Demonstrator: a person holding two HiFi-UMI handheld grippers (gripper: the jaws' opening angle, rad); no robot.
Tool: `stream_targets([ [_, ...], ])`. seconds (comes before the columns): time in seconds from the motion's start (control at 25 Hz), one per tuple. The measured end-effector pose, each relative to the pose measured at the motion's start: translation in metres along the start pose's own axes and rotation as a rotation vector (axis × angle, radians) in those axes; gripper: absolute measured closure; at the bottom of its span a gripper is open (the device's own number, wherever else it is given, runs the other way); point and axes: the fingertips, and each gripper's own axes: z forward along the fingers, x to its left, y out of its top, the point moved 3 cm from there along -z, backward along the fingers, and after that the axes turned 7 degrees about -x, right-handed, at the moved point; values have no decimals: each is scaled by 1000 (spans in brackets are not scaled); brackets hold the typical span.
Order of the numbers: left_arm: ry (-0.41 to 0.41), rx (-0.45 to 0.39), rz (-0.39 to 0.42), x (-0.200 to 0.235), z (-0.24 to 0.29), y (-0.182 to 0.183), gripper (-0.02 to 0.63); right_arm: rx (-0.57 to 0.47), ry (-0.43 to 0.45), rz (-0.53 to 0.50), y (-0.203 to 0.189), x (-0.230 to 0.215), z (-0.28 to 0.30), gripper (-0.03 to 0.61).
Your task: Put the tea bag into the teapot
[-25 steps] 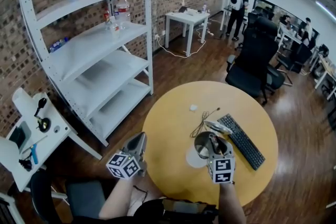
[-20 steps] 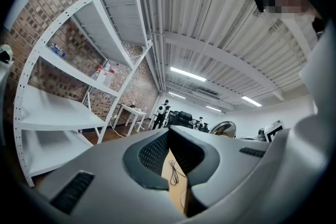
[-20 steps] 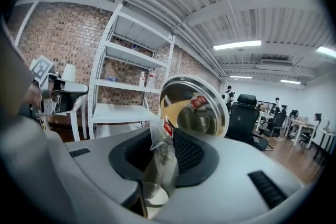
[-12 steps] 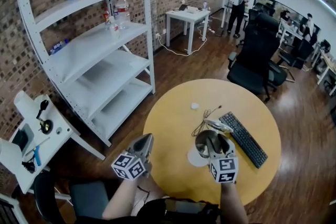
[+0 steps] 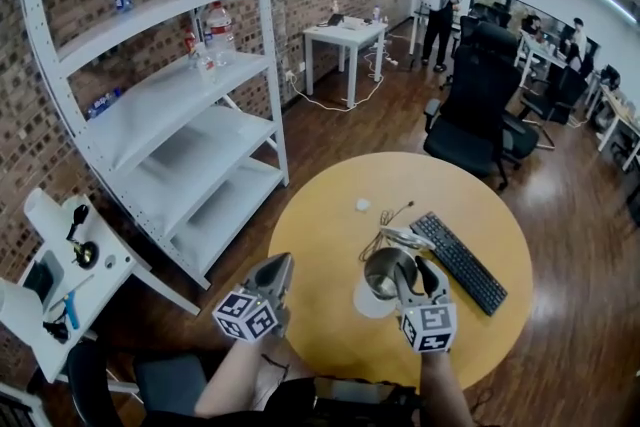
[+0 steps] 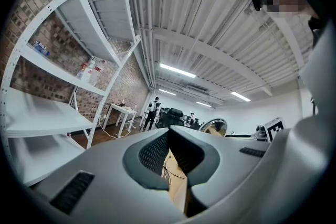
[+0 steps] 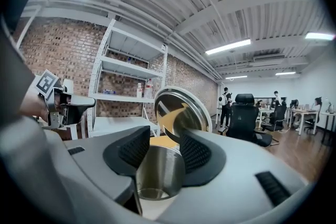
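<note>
A steel teapot (image 5: 380, 273) stands on a white mat at the near side of the round yellow table (image 5: 320, 215). Its lid (image 7: 178, 113) is tipped up and open. My right gripper (image 5: 415, 271) is at the pot. Its jaws have just been opening and stand open (image 7: 160, 149), with the pot's steel body (image 7: 157, 173) showing between them, pads not pressing. My left gripper (image 5: 279, 264) hovers at the table's near left edge, its tips together (image 6: 169, 136), and I see nothing in it. A small white item (image 5: 362, 205), possibly the tea bag, lies farther back.
A black keyboard (image 5: 460, 261) lies right of the pot, with a thin cable (image 5: 385, 230) and a white oblong thing (image 5: 405, 238) behind it. White shelving (image 5: 180, 115) stands to the left and a black office chair (image 5: 475, 110) beyond the table. People stand far off.
My left gripper has edged slightly toward the table. The right gripper has stayed at the teapot, and its fingers now stand wider apart.
</note>
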Motion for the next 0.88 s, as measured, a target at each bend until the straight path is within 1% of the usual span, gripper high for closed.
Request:
stream_targets([
  [0.2,-48,12,13,-12,15,0,619,-27,-27,7,6,-9,-16,397],
  [0.28,-75,6,14,-22,23,-1,620,-42,-60,11,9,-19,-26,397],
  [0.44,-165,-12,8,-44,38,-6,619,-84,-165,55,10,-45,-55,403],
  [0.52,-191,-12,1,-50,47,-9,620,-104,-223,79,9,-58,-71,411],
  [0.72,-237,-3,-26,-62,65,-18,620,-125,-329,93,5,-87,-113,433],
  [0.88,-245,5,-28,-66,72,-25,619,-132,-426,122,-2,-108,-140,446],
])
